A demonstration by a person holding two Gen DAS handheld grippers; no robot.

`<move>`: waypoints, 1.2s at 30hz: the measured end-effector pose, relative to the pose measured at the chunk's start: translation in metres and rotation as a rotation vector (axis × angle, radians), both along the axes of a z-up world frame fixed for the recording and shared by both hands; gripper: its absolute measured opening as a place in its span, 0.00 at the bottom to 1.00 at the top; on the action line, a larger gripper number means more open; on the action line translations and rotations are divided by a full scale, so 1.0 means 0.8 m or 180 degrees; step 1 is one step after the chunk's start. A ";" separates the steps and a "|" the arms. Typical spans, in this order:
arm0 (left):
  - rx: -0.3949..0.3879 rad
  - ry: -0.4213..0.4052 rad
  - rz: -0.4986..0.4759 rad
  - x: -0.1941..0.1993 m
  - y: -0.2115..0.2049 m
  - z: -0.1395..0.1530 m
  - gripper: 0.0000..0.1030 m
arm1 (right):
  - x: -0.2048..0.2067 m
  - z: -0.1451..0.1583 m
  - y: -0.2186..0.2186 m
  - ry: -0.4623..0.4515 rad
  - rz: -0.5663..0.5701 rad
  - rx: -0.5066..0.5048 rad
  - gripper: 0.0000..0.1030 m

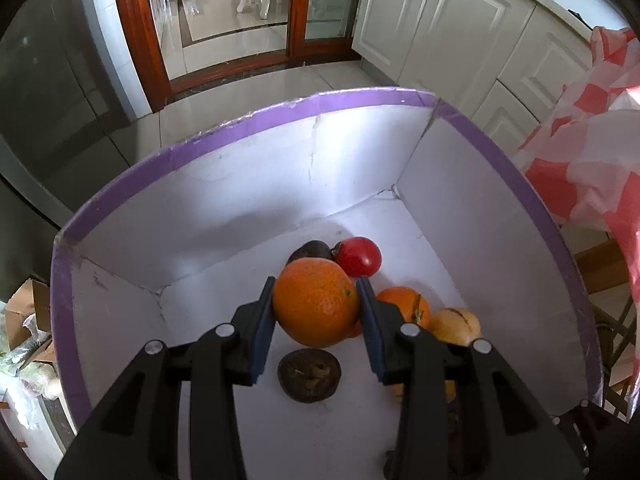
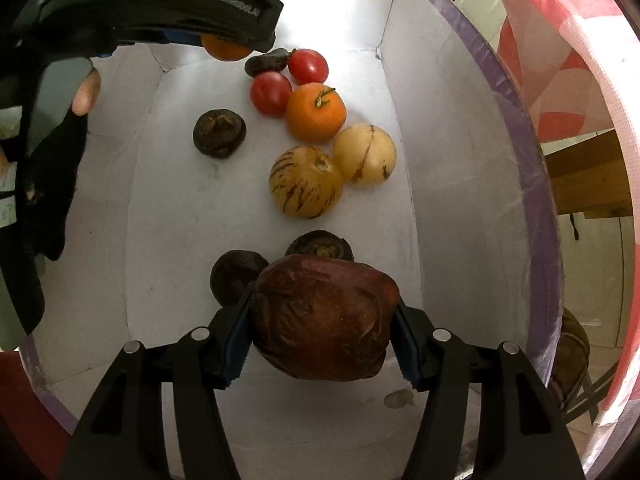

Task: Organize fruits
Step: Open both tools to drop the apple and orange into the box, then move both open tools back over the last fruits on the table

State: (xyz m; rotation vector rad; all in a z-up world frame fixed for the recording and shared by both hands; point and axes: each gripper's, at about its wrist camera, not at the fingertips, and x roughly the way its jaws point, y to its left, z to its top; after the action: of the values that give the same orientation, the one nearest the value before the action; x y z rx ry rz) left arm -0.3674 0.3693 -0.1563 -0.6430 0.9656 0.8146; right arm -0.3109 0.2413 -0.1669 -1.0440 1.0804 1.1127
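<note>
The left gripper (image 1: 316, 304) clamps a round orange (image 1: 316, 303) between its blue pads and holds it above the white floor of a cardboard box (image 1: 248, 120) with a purple rim. The orange has no clear long axis. The gripper points steeply down into the box.

The right gripper (image 2: 322, 320) grasps a large dark red wrinkled fruit (image 2: 324, 318), maybe an old apple. Its wider side lies across the fingers, from pad to pad. This gripper also points almost straight down, near the lower end of the box in its view.

On the box floor lie more fruits. A dark brown shrivelled fruit (image 2: 219, 133) rests alone left of centre. Two others like it (image 2: 236, 276) sit just behind the red fruit. On the right half, two tomatoes (image 2: 271, 93), a small orange with a green stem (image 2: 316, 112) and two yellow striped melons (image 2: 306, 182) lie close together, several of them touching. The stem points up and a little to the right.

The left half of the floor is mostly bare and gives free space. The walls stand high on all sides.

Outside the box I see a tiled floor (image 1: 224, 44), white cabinets (image 1: 440, 24), a wooden door frame (image 1: 132, 32) and a red and white checked cloth (image 1: 592, 128). A person's gloved hand (image 2: 60, 152) holds the left gripper.
</note>
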 end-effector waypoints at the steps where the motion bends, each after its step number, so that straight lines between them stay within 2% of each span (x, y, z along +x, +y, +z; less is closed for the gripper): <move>1: -0.0014 -0.0009 0.0008 0.000 0.001 0.000 0.39 | 0.000 -0.001 -0.001 0.0003 -0.0007 -0.0018 0.58; 4: -0.0028 0.0011 0.0017 -0.001 0.002 -0.001 0.39 | 0.001 -0.001 -0.004 -0.0002 -0.0025 -0.0032 0.59; 5: -0.0019 0.0020 0.0016 -0.001 0.003 -0.001 0.42 | -0.001 -0.004 0.000 -0.0005 -0.0017 -0.0041 0.59; 9: 0.0041 0.0018 0.0039 0.000 0.002 0.002 0.69 | -0.003 -0.004 0.002 -0.0009 0.0046 -0.0031 0.63; 11: 0.0074 0.0033 0.0057 0.001 0.003 0.002 0.75 | -0.006 0.002 0.002 -0.0039 0.0090 0.0042 0.67; 13: 0.0102 0.0025 0.0089 0.001 0.005 0.007 0.78 | -0.012 0.017 0.000 -0.0041 0.0178 0.0190 0.68; 15: 0.0214 0.0028 0.0127 0.002 0.007 0.022 0.78 | -0.023 0.045 -0.009 -0.0052 0.0356 0.0493 0.70; 17: 0.0538 0.0028 0.0135 0.005 0.008 0.059 0.80 | -0.034 0.084 -0.022 -0.0081 0.0556 0.0901 0.71; 19: 0.1024 0.0019 0.0151 0.010 0.004 0.109 0.88 | -0.041 0.125 -0.038 -0.0195 0.0661 0.1262 0.74; 21: 0.1502 -0.0056 0.0171 0.016 -0.009 0.157 0.98 | -0.035 0.176 -0.062 -0.0412 0.0622 0.1665 0.75; 22: 0.1746 -0.0140 0.0161 0.021 -0.022 0.185 0.98 | -0.032 0.190 -0.069 -0.0466 0.0573 0.1768 0.76; 24: 0.1999 -0.0370 0.0010 0.040 -0.053 0.231 0.98 | -0.009 0.243 -0.102 -0.0662 0.0309 0.2190 0.81; 27: 0.2024 -0.0701 -0.0372 0.074 -0.101 0.273 0.98 | 0.021 0.294 -0.152 -0.1019 -0.0113 0.2631 0.85; 29: 0.1959 -0.0958 -0.0816 0.111 -0.148 0.299 0.98 | 0.050 0.322 -0.195 -0.1302 -0.0439 0.2847 0.85; 31: 0.1885 -0.1124 -0.1204 0.153 -0.195 0.315 0.98 | 0.090 0.340 -0.242 -0.1574 -0.0843 0.2899 0.85; 33: 0.1800 -0.1239 -0.1506 0.189 -0.232 0.320 0.98 | 0.132 0.341 -0.280 -0.1721 -0.1204 0.2873 0.85; 36: 0.1568 -0.1420 -0.1997 0.271 -0.294 0.324 0.98 | 0.210 0.343 -0.336 -0.1742 -0.1860 0.2767 0.85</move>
State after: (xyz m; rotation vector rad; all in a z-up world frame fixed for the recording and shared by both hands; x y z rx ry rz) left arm -0.1503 0.1339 0.1030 -0.0622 0.4761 0.2994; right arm -0.1430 -0.0279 0.1078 -0.2564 0.3286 0.6322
